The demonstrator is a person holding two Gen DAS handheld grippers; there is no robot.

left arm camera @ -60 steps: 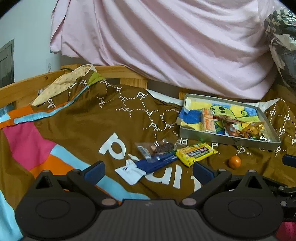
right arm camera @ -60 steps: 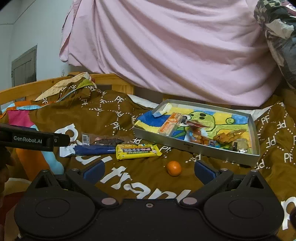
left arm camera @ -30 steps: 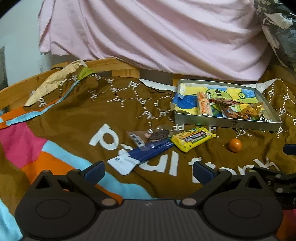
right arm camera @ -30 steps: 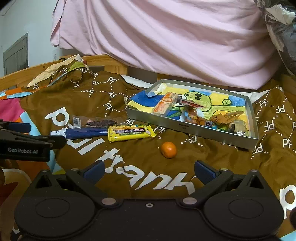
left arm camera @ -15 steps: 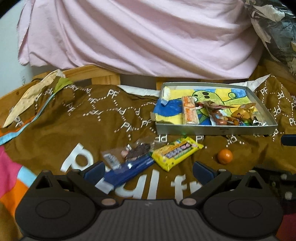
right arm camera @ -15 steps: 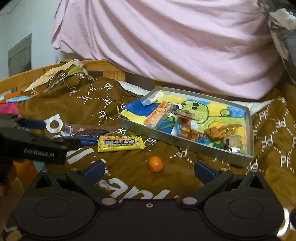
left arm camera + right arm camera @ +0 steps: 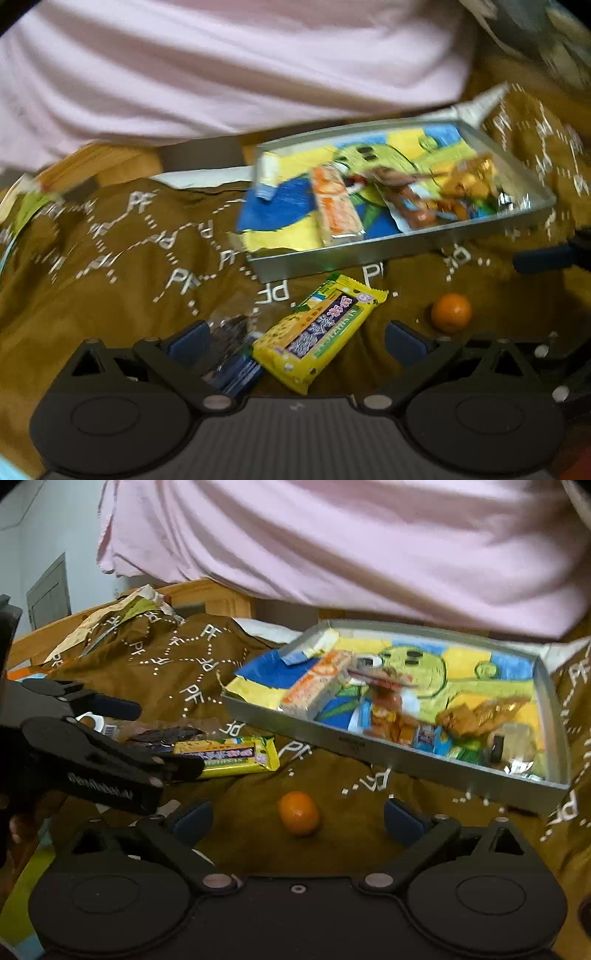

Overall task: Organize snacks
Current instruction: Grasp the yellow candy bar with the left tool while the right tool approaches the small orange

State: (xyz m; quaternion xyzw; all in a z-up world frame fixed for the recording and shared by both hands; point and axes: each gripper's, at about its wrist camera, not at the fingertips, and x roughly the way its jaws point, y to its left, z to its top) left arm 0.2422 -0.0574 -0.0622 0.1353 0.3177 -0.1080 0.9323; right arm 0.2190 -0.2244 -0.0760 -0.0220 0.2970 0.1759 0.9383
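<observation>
Bedspread [image 7: 166, 657], brown w/ white "PF" print, covers the bed; pink sheet [image 7: 332, 535] hangs at far side. Metal tray [image 7: 388, 755] sits on bedspread, far right, cartoon liner inside; holds orange-wrapped bar [image 7: 317, 683] plus several crinkled wrappers, details blurred. Left tool [image 7: 291, 336]: fingers spread wide, nothing pinched, low over the loose snacks. Right tool [image 7: 297, 819]: fingers likewise spread wide, empty, orange fruit seen between the tips but apart from both. Yellow snack pack [image 7: 319, 332] lies flat on bedspread just near of tray's near-left corner, between left tool's fingers in left wrist view. Blue packet [image 7: 238, 371] and clear packet w/ dark contents [image 7: 231, 328] lie touching its left end, partly hidden by left finger. Small orange fruit [image 7: 298, 812] rests on bedspread right of yellow pack, near of tray.
</observation>
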